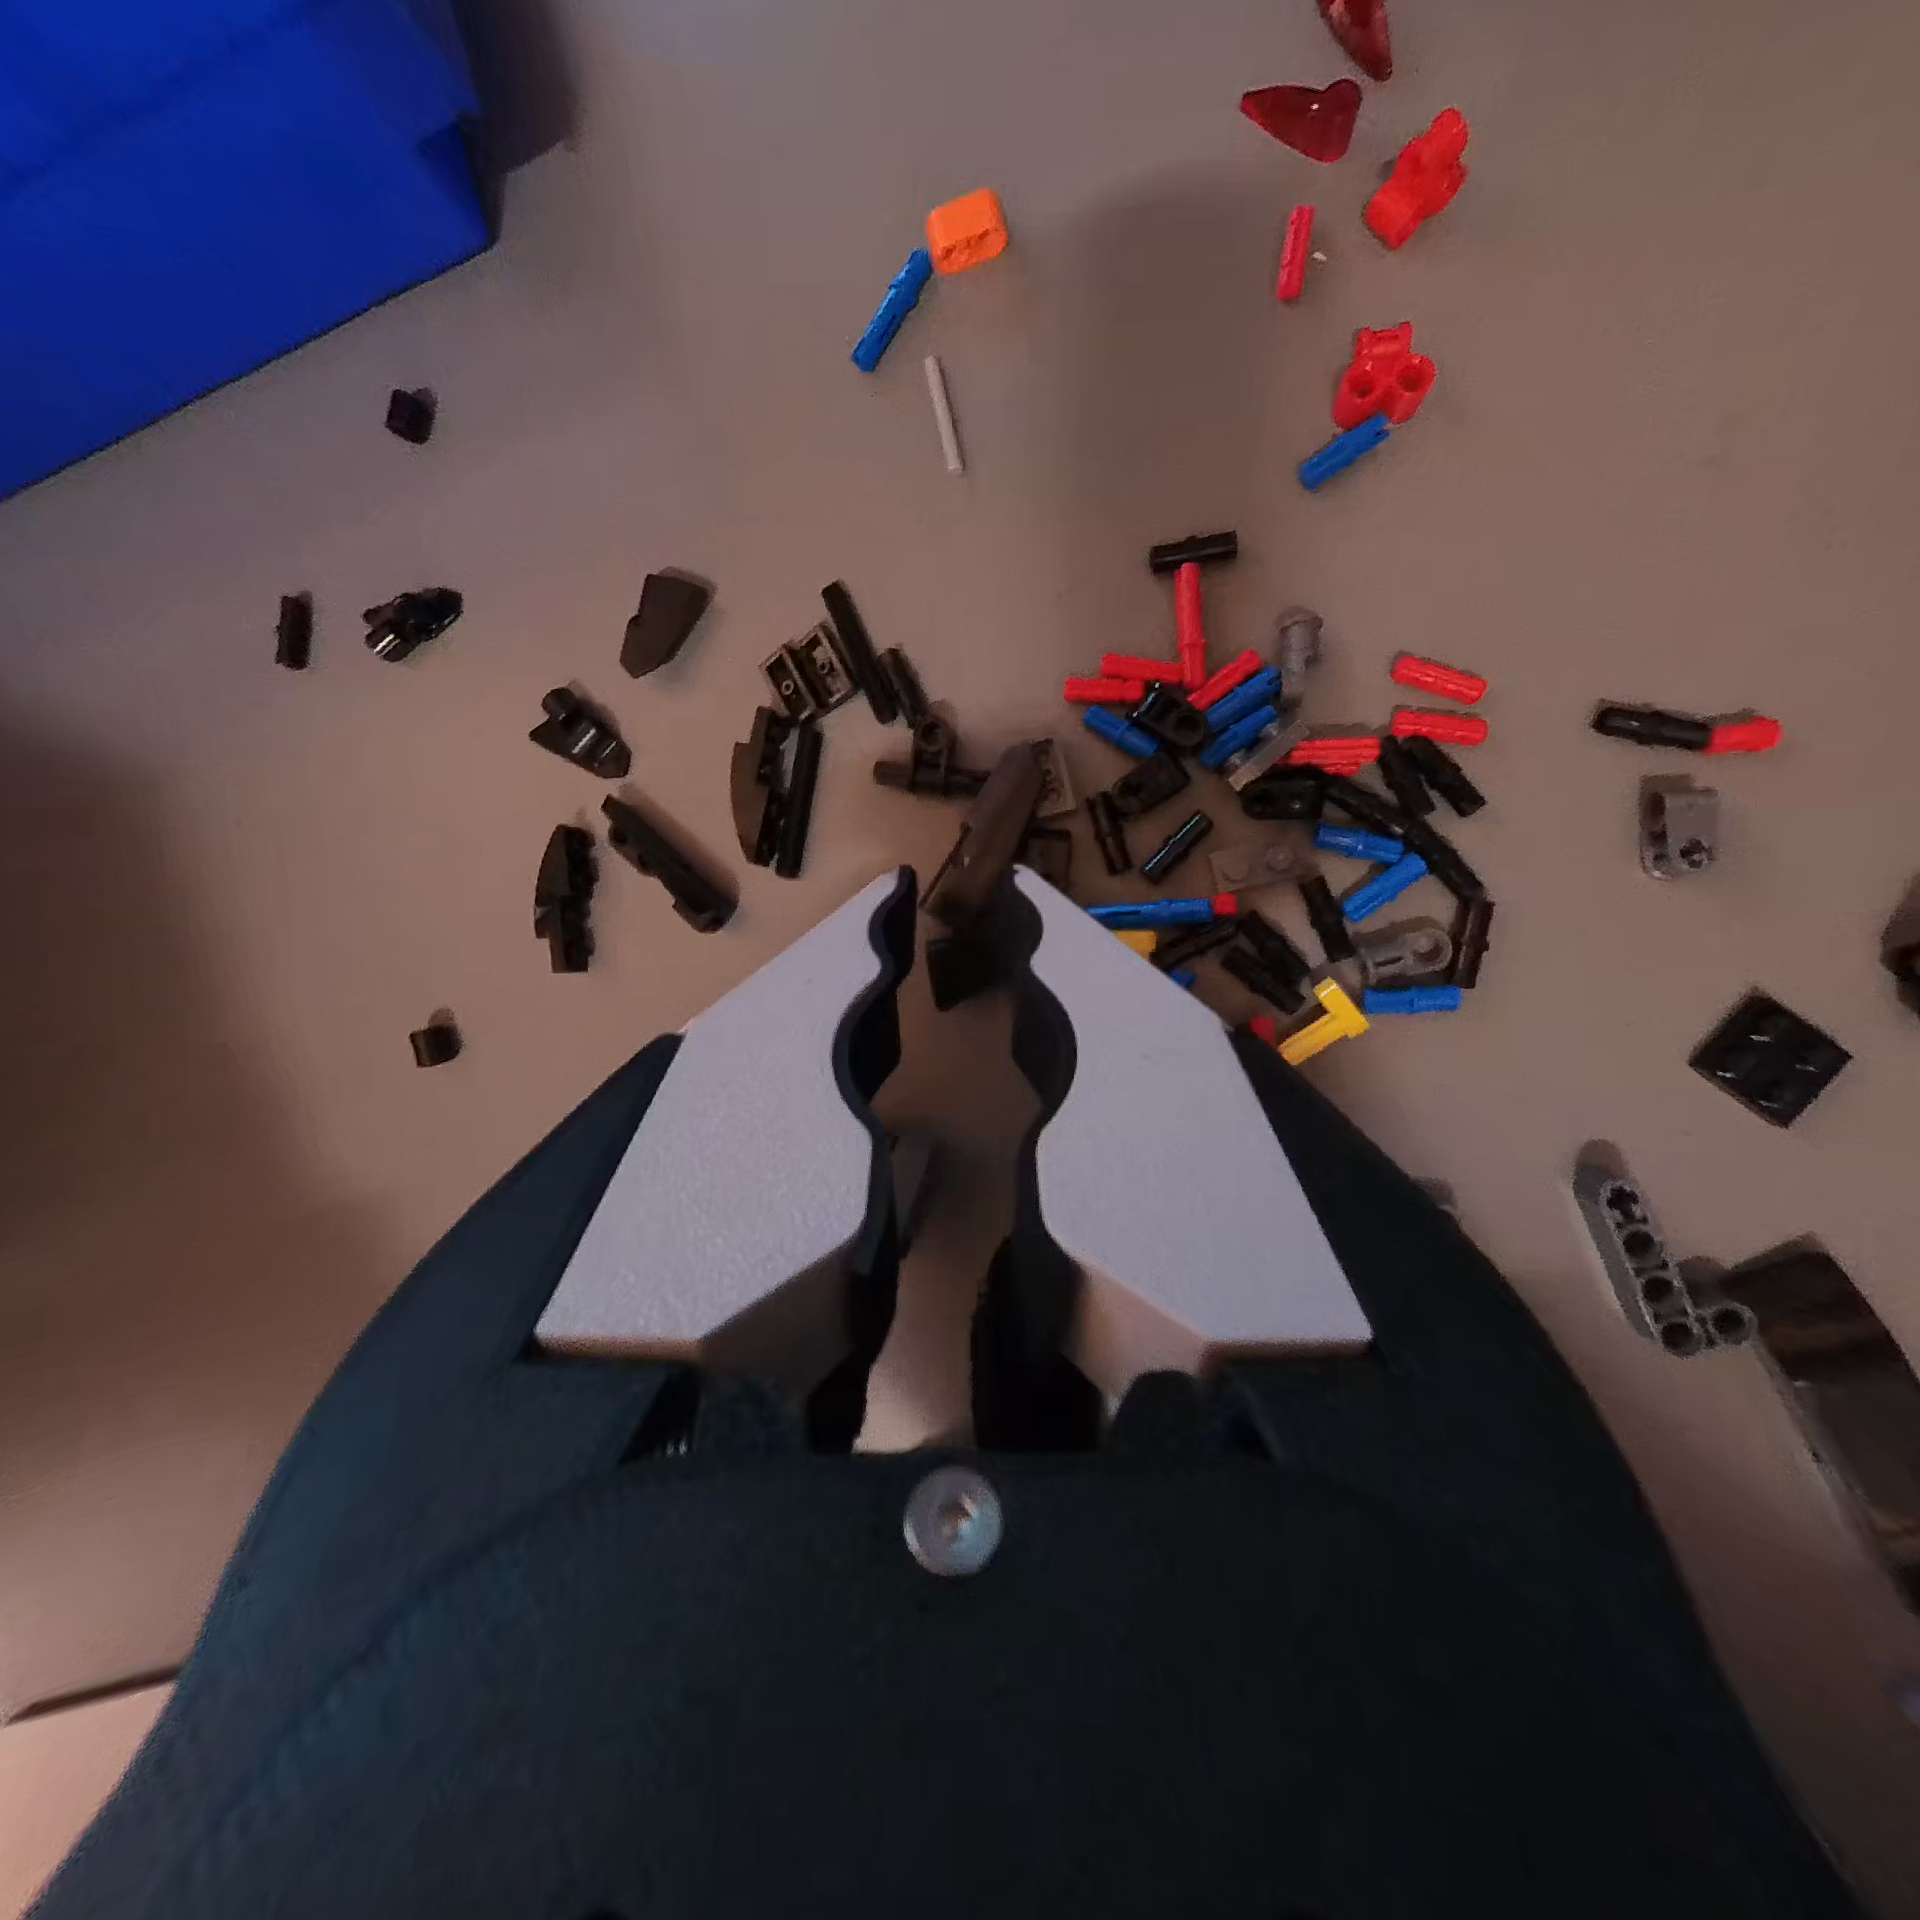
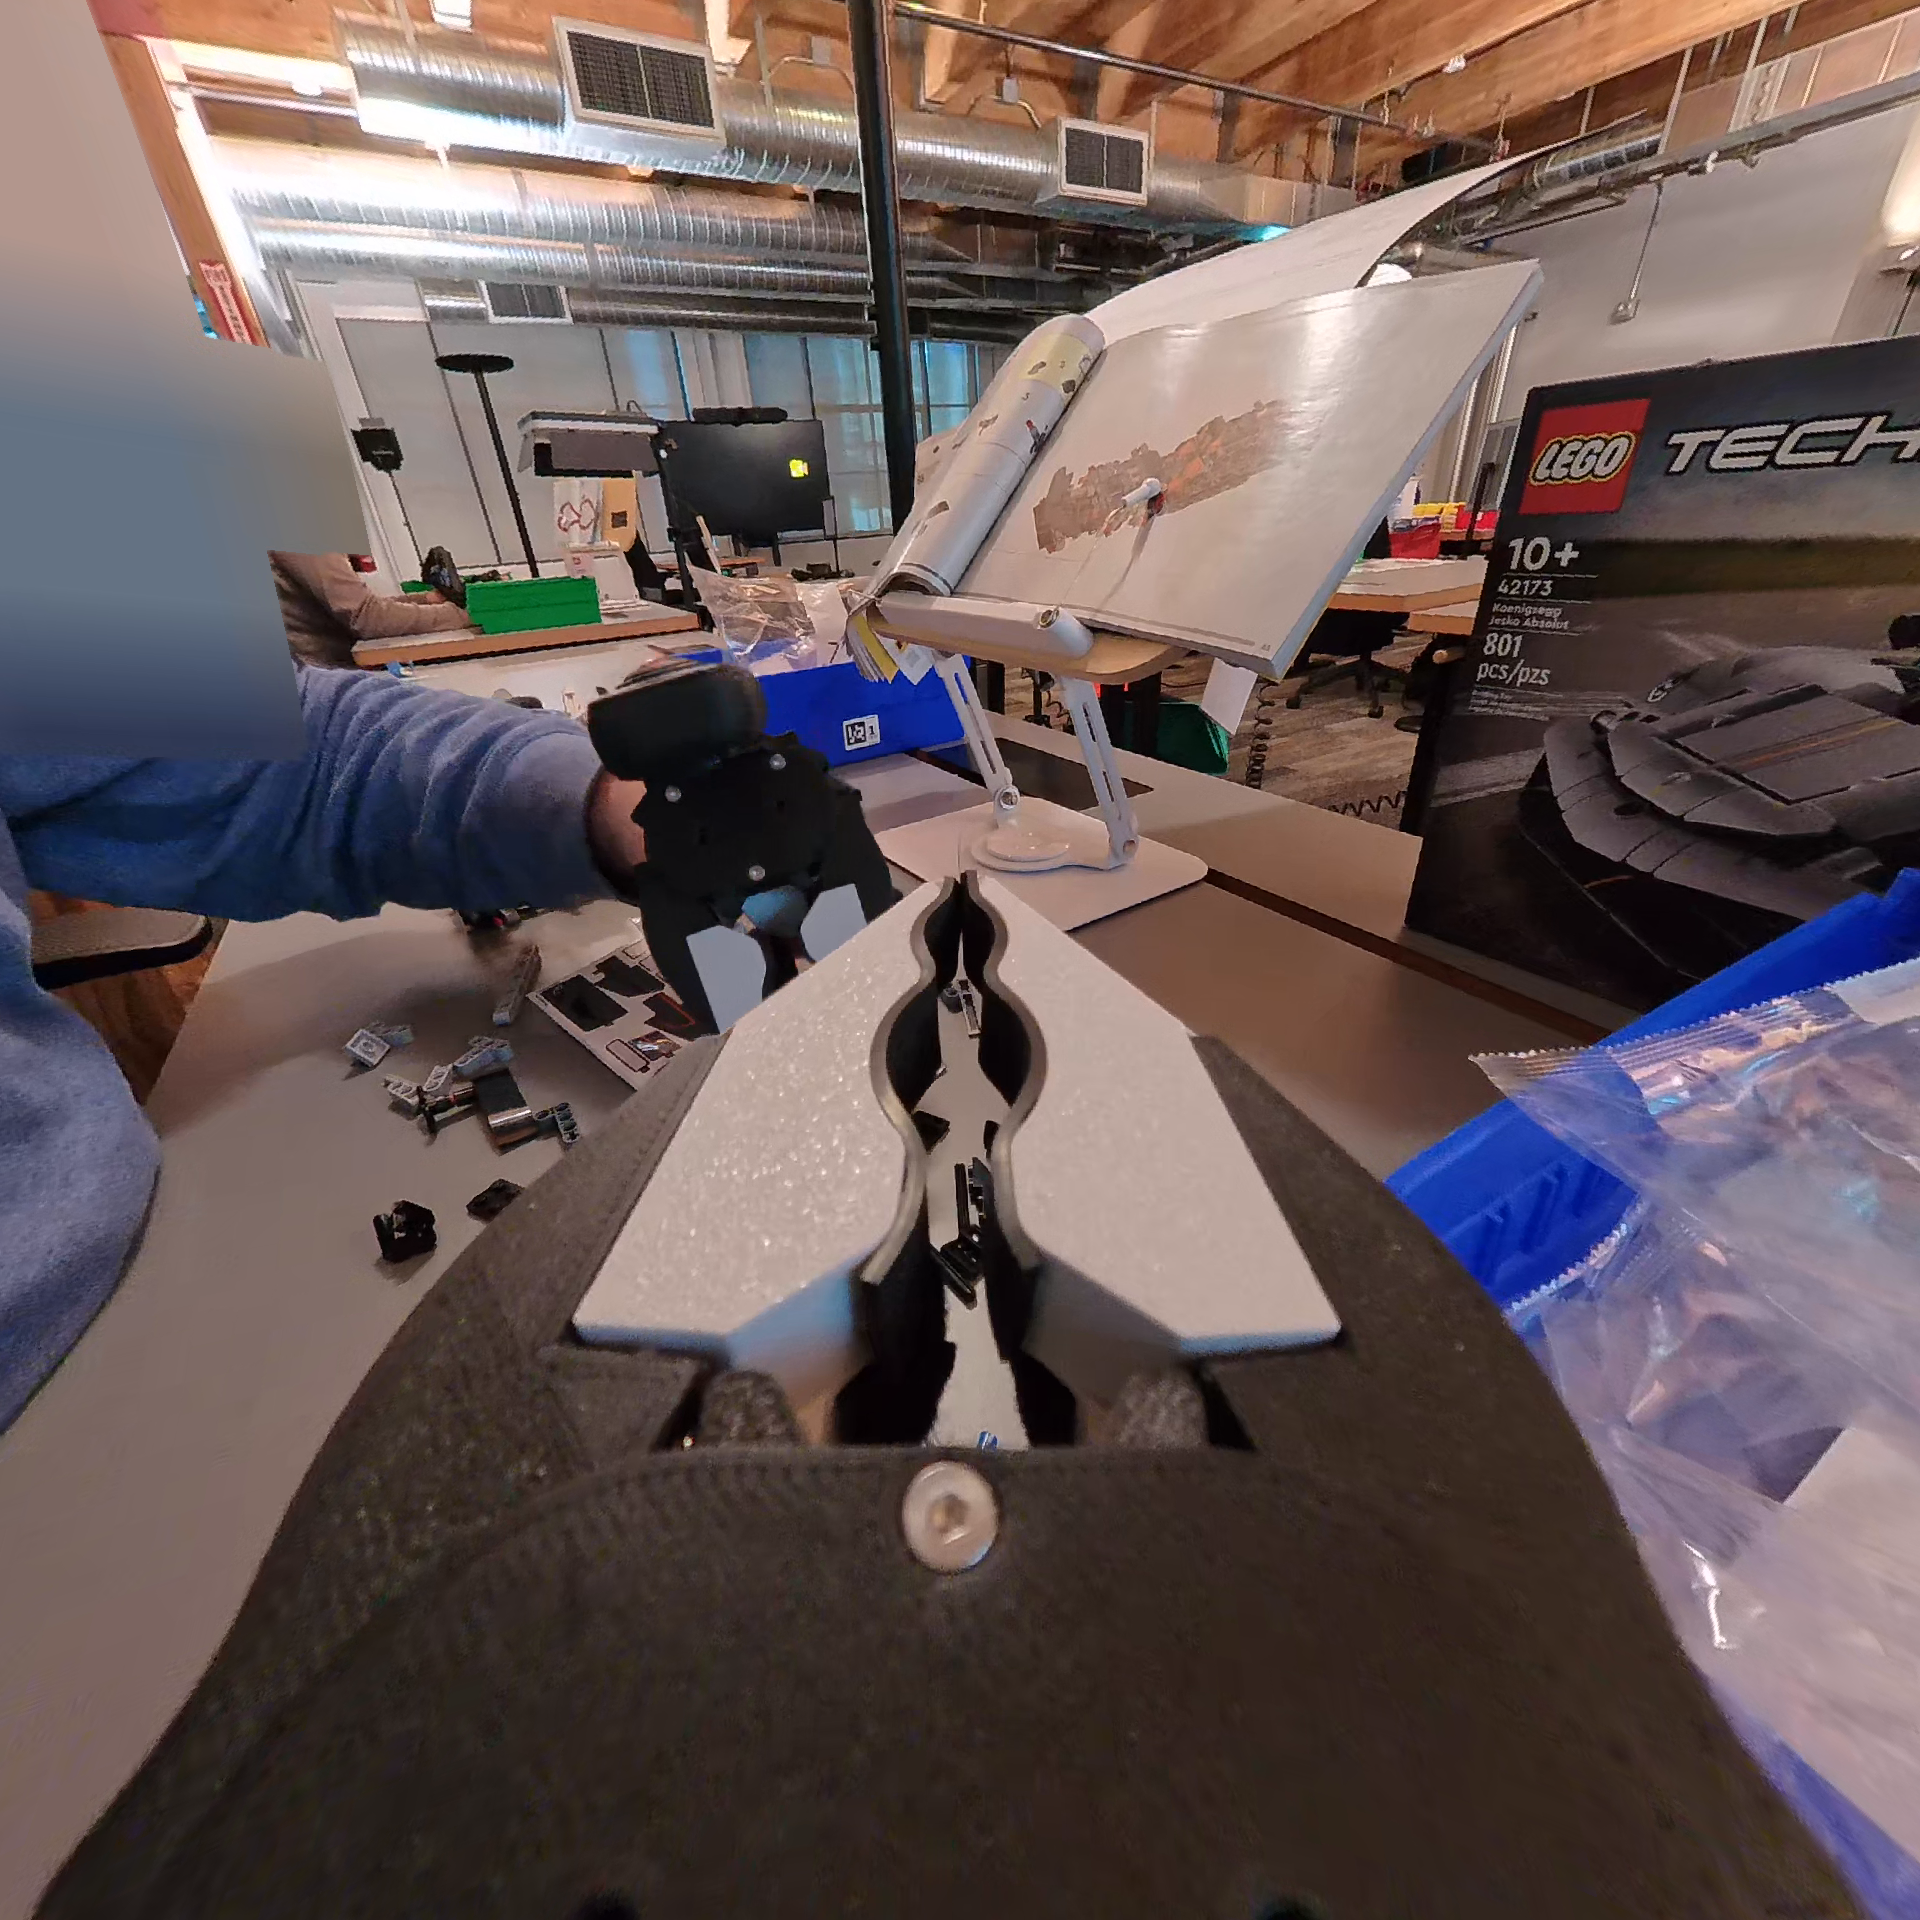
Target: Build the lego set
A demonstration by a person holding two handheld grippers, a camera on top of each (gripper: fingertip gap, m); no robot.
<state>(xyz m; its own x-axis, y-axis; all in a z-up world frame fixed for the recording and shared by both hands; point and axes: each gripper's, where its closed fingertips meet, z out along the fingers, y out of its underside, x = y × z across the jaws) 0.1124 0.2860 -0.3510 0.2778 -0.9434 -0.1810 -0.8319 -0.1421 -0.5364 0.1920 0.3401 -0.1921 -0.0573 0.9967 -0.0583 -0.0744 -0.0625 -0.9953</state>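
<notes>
In the left wrist view my left gripper [image 1: 966, 894] is shut on a long dark Lego piece [image 1: 992, 831] that sticks out past the fingertips, above a pile of black, blue and red pins and connectors [image 1: 1278, 810]. Black curved pieces [image 1: 665, 852] lie scattered to the left of the tips. In the right wrist view my right gripper [image 2: 961, 888] is shut with nothing in it, held above the table. The left gripper [image 2: 748, 935] shows there too, pointing down at the table, held by a hand in a blue sleeve [image 2: 312, 790].
A blue bin [image 1: 208, 208] sits far left and a grey beam [image 1: 1652, 1268] lies at the right. An open instruction booklet [image 2: 1195, 468] rests on a stand, next to the set's box [image 2: 1683, 675]. A blue bin [image 2: 1538, 1184] holding plastic bags [image 2: 1766, 1247] is close right. A sticker sheet [image 2: 613, 1008] lies left. One gripper's finger ends stand about 20 cm off the other's.
</notes>
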